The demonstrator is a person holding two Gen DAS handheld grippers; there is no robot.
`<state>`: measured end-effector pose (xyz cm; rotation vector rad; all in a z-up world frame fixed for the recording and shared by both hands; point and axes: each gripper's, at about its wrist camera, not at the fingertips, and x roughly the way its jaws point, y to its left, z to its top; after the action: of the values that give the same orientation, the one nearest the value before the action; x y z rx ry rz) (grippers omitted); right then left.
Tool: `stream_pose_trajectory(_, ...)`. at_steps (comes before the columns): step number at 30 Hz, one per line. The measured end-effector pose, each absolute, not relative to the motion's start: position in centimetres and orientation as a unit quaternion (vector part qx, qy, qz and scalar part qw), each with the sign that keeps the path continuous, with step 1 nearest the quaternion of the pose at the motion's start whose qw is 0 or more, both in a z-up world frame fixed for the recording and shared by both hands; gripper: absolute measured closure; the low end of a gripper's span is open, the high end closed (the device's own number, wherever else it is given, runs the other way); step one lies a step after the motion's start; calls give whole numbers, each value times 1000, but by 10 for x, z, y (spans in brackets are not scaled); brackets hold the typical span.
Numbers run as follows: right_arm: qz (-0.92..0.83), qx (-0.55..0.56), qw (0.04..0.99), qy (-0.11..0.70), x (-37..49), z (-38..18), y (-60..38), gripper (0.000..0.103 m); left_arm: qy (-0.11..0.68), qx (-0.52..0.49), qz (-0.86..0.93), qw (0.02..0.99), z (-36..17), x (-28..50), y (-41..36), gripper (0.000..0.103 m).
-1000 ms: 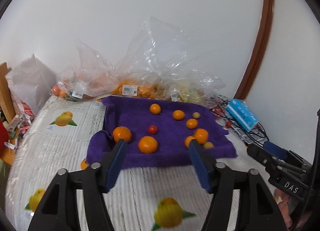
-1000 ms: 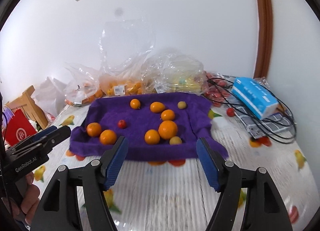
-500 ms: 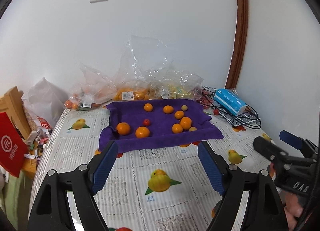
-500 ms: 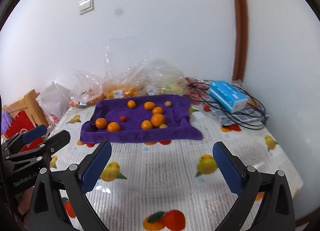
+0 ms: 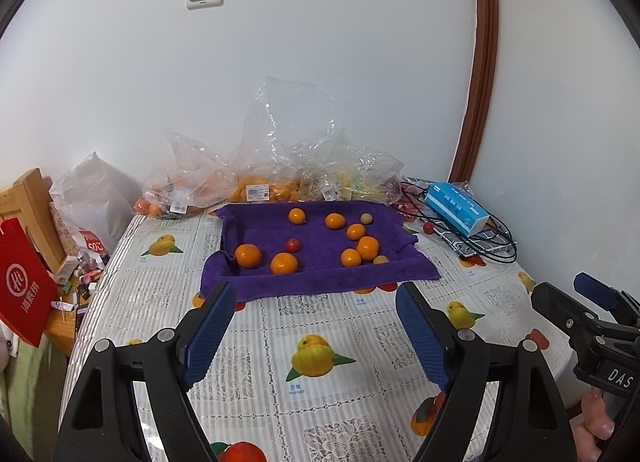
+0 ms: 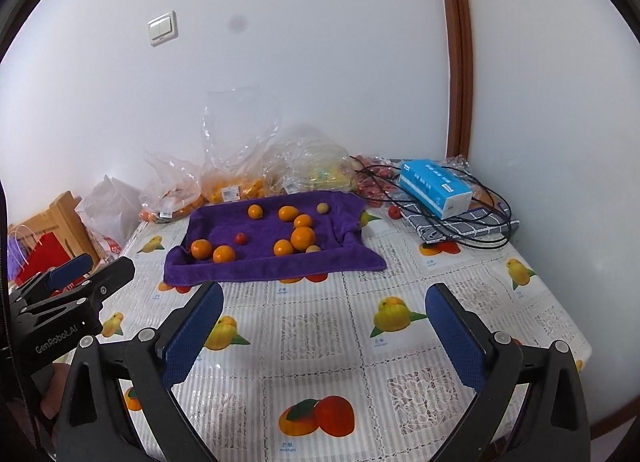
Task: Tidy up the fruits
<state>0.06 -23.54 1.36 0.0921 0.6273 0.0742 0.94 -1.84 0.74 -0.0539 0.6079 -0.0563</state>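
Left claw (image 5: 310, 326) & right claw (image 6: 322, 328) both agape; fruits (image 5: 284, 263) on purple towel (image 5: 320, 278) well ahead.

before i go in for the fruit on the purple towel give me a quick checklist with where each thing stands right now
1. Left gripper open and empty: ok, the jaws are wide apart with nothing between them.
2. Right gripper open and empty: ok, same.
3. Fruit in plain sight on the purple towel: ok, the oranges, the small red fruit and two pale ones lie uncovered.
4. Fruits apart enough to pick singly: not ok for the right-hand cluster, where the big orange touches its neighbours.
5. Table between grippers and towel free of obstacles: ok.
6. Where the sorted fruit should go: cannot tell, no bowl or tray shows.
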Motion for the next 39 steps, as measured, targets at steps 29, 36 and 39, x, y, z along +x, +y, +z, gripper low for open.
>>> stream_pose_trajectory(29, 30, 31, 953, 301, -9, 20, -231, 3, 297, -26, -21, 954, 10, 6, -17, 22)
stream_pose_trajectory(36, 30, 29, 953, 300, -9, 19, -230, 3, 297, -25, -19, 954, 10, 6, -16, 22)
stream_pose_trajectory(39, 29, 31, 953, 301, -8, 18, -230, 3, 296, -24, -18, 955, 11, 6, -15, 22)
